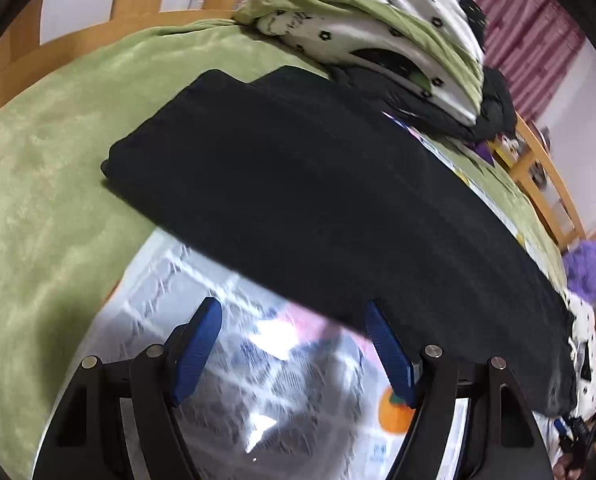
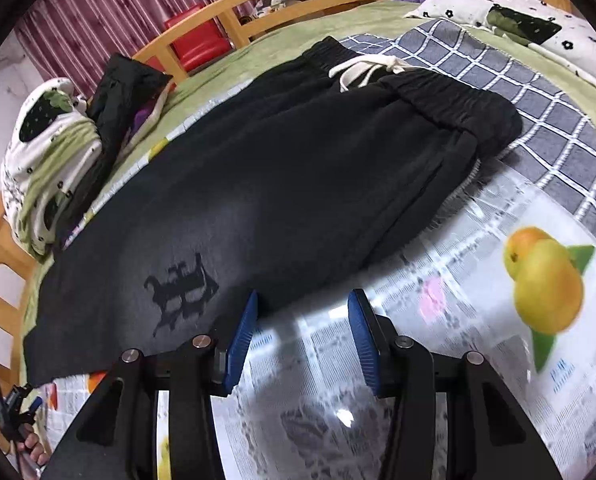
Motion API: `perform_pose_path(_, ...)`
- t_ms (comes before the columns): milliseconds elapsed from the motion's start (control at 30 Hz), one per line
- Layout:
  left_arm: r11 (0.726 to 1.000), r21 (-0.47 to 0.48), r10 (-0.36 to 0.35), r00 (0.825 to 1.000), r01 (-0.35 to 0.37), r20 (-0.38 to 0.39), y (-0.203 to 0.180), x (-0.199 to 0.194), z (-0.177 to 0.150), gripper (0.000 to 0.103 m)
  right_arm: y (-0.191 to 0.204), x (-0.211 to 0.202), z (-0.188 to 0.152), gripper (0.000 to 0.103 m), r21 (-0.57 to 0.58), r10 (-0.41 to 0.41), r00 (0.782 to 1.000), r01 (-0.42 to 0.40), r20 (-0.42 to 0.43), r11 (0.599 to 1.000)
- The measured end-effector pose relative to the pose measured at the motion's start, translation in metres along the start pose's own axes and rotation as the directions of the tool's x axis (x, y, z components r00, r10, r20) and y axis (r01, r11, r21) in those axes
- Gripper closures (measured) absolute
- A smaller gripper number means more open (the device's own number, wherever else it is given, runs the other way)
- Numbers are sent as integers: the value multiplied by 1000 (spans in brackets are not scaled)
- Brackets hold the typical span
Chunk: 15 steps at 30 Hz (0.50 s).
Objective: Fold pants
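one green blanket (image 1: 50,168) fills the left of the left wrist view; black pants (image 2: 282,184) lie flat across the centre of both views, waistband at upper right in the right wrist view. left gripper (image 1: 294,350) and right gripper (image 2: 302,334), lower centre, show jaws spread, holding nothing.

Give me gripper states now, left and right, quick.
Left gripper: open, holding nothing, just short of the black pants.
Right gripper: open, holding nothing, at the near edge of the pants.
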<state>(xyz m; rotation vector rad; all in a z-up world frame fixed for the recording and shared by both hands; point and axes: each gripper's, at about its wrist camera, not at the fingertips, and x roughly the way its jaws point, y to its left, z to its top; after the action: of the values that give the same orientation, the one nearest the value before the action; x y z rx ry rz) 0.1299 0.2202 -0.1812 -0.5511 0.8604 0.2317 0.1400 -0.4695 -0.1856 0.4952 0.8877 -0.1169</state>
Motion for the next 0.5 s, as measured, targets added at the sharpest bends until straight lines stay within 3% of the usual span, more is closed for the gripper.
perform_pose_path(100, 1000, -4, 25, 1000, -25, 5, -1, 6, 6, 32, -5, 10, 9, 53, 49, 36, 999, -36, -3, 998)
perform_pose_path(233, 997, 6, 71, 997, -71, 16, -9, 14, 11, 35, -3, 21, 16, 54, 48, 15, 1000, -15, 1, 999)
perform_pose_path(267, 996, 14, 90, 996, -91, 22, -12, 16, 13, 42, -2, 23, 18, 54, 43, 9, 1000, -9, 7, 999)
perform_pose_path(300, 994, 17, 105, 994, -105, 28, -14, 17, 14, 47, 1, 26, 20, 62, 34, -3, 1000, 2, 11, 999)
perform_pose_path(333, 991, 22, 130, 991, -131, 33, -15, 19, 16, 66, 4, 28, 21, 75, 21, -15, 1000, 14, 11, 1000)
perform_pose_path(367, 987, 27, 159, 987, -159, 32, -15, 19, 19, 85, 7, 30, 23, 77, 1, -31, 999, 31, 6, 1000)
perform_pose_path(433, 986, 21, 163, 986, -164, 33, -13, 14, 25, 94, 15, 27, 26, 81, -39, -51, 998, 52, 24, 998)
perform_pose_path(500, 992, 27, 123, 991, -124, 50, -13, 2, 35, 95, 22, 17, 32, 82, -71, -38, 998, 42, 53, 997)
